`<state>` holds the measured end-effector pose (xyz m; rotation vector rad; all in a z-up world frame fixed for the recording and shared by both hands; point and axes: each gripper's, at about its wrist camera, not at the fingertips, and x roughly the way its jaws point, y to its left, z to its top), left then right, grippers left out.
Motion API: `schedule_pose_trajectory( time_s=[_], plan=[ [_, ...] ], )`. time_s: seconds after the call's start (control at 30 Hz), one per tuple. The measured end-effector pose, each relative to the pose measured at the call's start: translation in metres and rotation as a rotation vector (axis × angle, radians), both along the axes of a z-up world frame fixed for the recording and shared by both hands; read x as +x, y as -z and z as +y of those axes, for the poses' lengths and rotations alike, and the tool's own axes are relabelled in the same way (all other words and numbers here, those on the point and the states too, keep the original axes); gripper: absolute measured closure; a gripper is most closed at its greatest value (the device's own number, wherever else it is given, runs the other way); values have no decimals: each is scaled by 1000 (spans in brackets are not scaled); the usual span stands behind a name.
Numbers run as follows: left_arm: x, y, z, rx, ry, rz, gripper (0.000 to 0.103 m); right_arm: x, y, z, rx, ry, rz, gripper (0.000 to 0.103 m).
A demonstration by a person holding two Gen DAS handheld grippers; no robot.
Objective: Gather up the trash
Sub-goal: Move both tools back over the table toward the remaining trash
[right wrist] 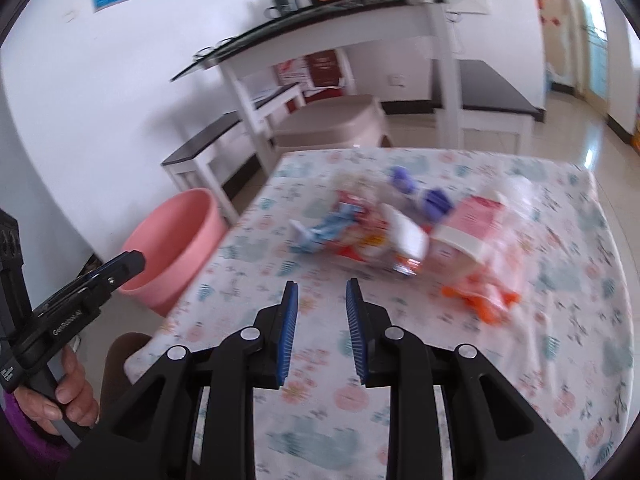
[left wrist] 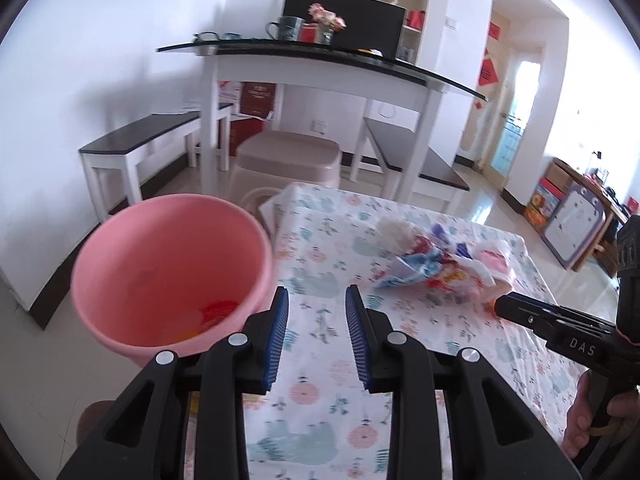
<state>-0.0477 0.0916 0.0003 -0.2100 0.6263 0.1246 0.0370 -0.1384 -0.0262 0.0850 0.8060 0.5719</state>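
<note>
Both of your claws are empty. The left claw (left wrist: 316,300) is parted with only the flowered cloth showing in the gap, hovering near the bench's left edge, and the right claw (right wrist: 321,294) is parted about as wide, just short of the trash.

The trash pile (right wrist: 404,232) lies around the middle of the bench (right wrist: 580,360), toward its far edge: a blue-and-white wrapper (right wrist: 320,232), a red-and-white packet (right wrist: 384,248), purple bits (right wrist: 434,200), a pink-labelled clear bag (right wrist: 492,224) and an orange piece (right wrist: 480,300) nearest the right edge. The pink bin (left wrist: 168,272) stands on the floor off the bench's left edge, with some red and yellow scraps already at its bottom.

Your main risk is the pile itself. The pieces overlap loosely and look thin and slick, so closing on the near rim of a wrapper may pinch only a corner, and it could slide out on the way across. You might also drag neighbouring pieces toward the bench's edges and tip them onto the floor.

The cloth is loose over the bench, so a low approach could catch fabric between the jaws and pull everything with it.

The carry to the bin crosses the left claw's space; if you leave it parked there, the two tools may knock together. Release early and the trash drops between bench and bin.
</note>
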Motion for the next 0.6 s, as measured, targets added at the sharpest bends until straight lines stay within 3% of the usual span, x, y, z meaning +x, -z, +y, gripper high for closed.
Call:
schedule_pose_trajectory(
  time_s=[0.6],
  plan=[
    [65, 9, -43, -38, 167, 51, 87, 32, 14, -86, 31, 216, 25, 78]
  ],
)
